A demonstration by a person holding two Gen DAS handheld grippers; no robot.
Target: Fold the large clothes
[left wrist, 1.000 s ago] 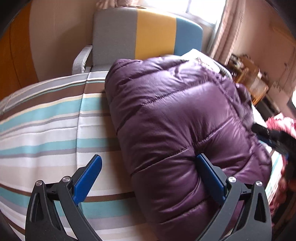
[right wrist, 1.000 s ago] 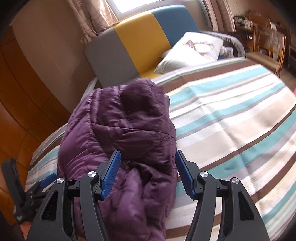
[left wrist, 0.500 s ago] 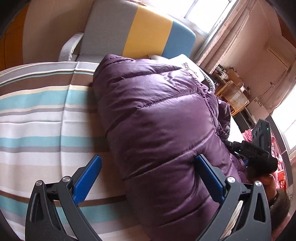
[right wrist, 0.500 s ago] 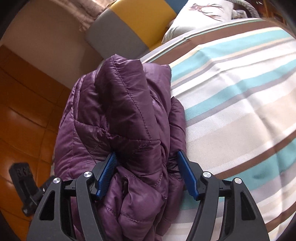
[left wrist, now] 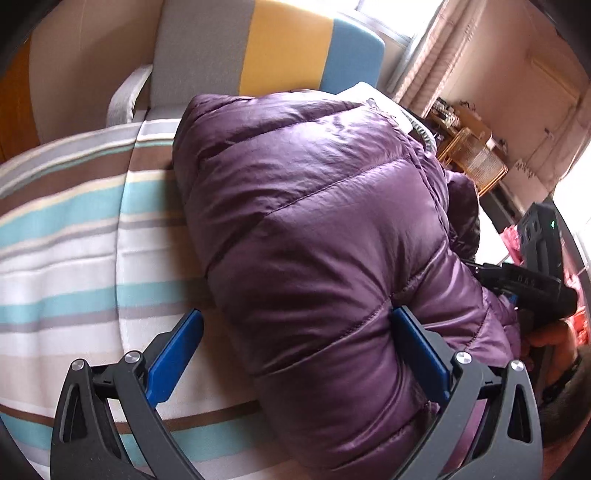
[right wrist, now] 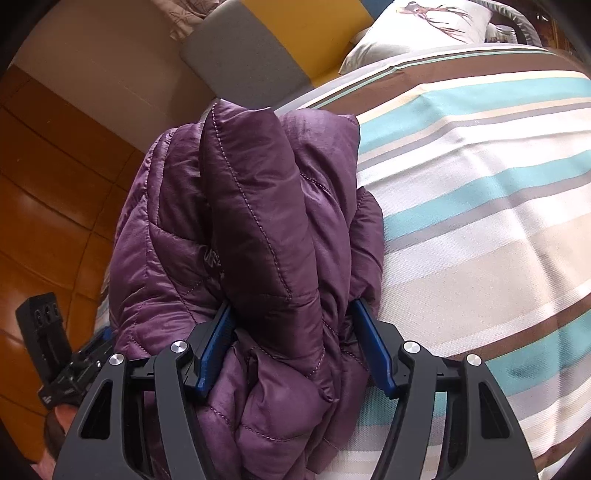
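A puffy purple down jacket (left wrist: 314, 221) lies bunched on the striped bed. My left gripper (left wrist: 295, 312) stands open at the jacket's near end. Its right pad touches the padding, and its left pad hovers over the sheet. In the right wrist view the jacket (right wrist: 258, 203) is heaped in thick folds. My right gripper (right wrist: 293, 304) has a fat fold between its blue pads, and both pads press into it while the jaws are closing. The right gripper's black body (left wrist: 528, 284) shows at the jacket's far side. The left one (right wrist: 55, 350) shows at the lower left.
The striped sheet (right wrist: 480, 184) stretches wide to the right of the jacket and also to its left (left wrist: 74, 240). A grey, yellow and blue headboard (left wrist: 277, 44) stands behind, with a white pillow (right wrist: 424, 33). Wooden floor (right wrist: 44, 203) lies beside the bed, wicker furniture (left wrist: 472, 158) beyond.
My right gripper has come down and forward onto the jacket, so a thick fold now sits between its pads. The left gripper has tilted a little and stays open.
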